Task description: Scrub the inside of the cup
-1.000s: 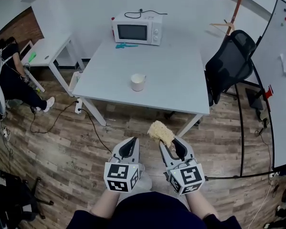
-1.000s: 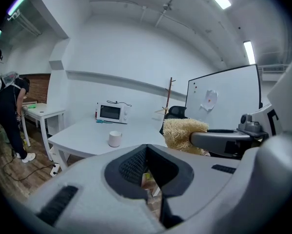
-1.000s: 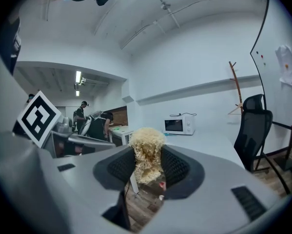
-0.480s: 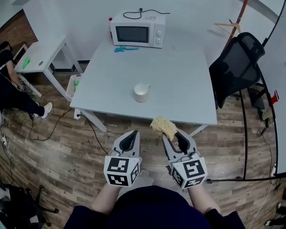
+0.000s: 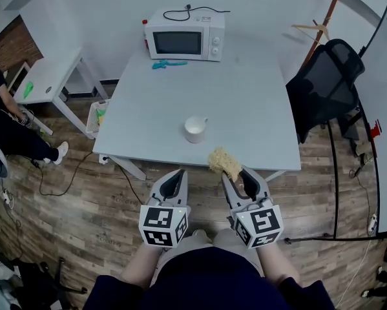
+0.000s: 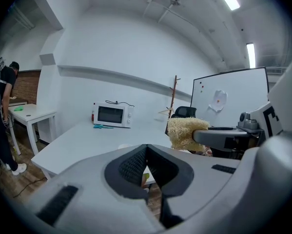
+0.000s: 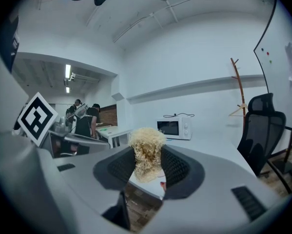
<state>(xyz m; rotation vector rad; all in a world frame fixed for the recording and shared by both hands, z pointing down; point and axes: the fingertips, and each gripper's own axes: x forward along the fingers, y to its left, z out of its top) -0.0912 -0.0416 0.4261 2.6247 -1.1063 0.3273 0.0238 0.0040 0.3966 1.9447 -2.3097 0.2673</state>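
A white cup (image 5: 195,128) stands near the front edge of the grey table (image 5: 245,102). My right gripper (image 5: 234,175) is shut on a pale yellow fibrous scrubber (image 5: 224,162), which pokes out past the jaws over the table's front edge; the scrubber (image 7: 146,152) fills the gap between the pads in the right gripper view. My left gripper (image 5: 174,179) is shut with nothing in it, below the table edge, left of the right one. In the left gripper view the scrubber (image 6: 184,133) shows at the right and the jaws (image 6: 146,162) meet.
A white microwave (image 5: 185,35) and a teal tool (image 5: 167,64) sit at the table's far end. A black office chair (image 5: 325,86) stands at the right, a small white side table (image 5: 48,79) and a seated person (image 5: 6,128) at the left. A whiteboard (image 6: 228,99) is right.
The table, cup and microwave have drawn nearer and lower in the head view as I walked up; both grippers keep their pose, the scrubber's tip now overlaps the table edge.
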